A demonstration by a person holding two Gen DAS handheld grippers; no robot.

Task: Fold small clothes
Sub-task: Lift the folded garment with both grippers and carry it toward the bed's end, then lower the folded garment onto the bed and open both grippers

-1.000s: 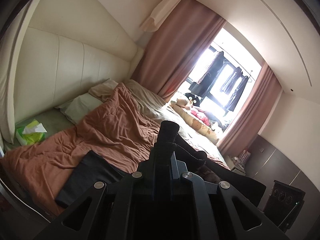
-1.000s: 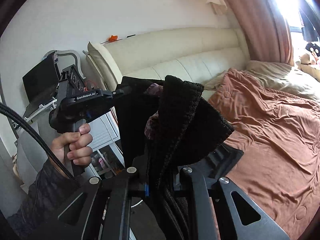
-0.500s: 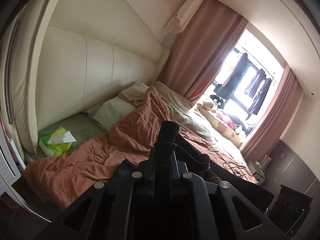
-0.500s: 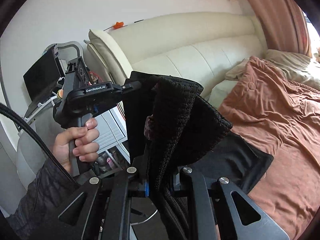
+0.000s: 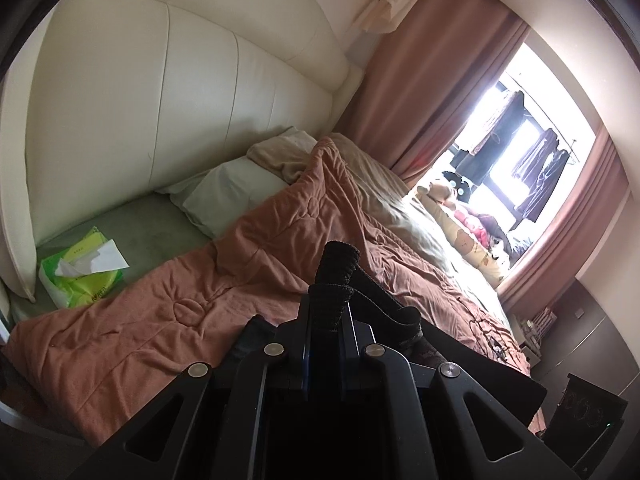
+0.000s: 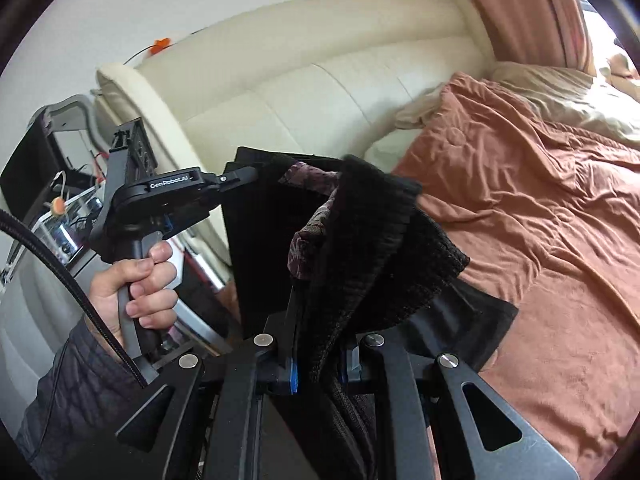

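A small black garment with a thick knit edge (image 6: 372,240) and a maroon patterned lining (image 6: 308,236) hangs stretched between both grippers above the bed. My right gripper (image 6: 320,344) is shut on its knit edge; the cloth hides the pads. My left gripper (image 6: 240,176), held by a person's hand (image 6: 136,280), pinches the garment's far top corner. In the left wrist view, the left gripper (image 5: 326,304) is shut on a rolled black knit fold (image 5: 336,276), and the rest of the garment (image 5: 460,364) trails right. The lower hem (image 6: 480,320) drapes down toward the rust-coloured quilt (image 6: 540,220).
The quilt (image 5: 200,300) covers most of the bed. A green tissue pack (image 5: 80,276) and a pale pillow (image 5: 224,196) lie by the cream padded headboard (image 5: 160,80). Plush toys (image 5: 460,224) sit under the window. A bedside shelf with electronics (image 6: 52,208) stands left.
Both grippers moved together with the garment toward the headboard end and lower over the bed. The tissue pack and headboard loom larger. Both grips stay the same.
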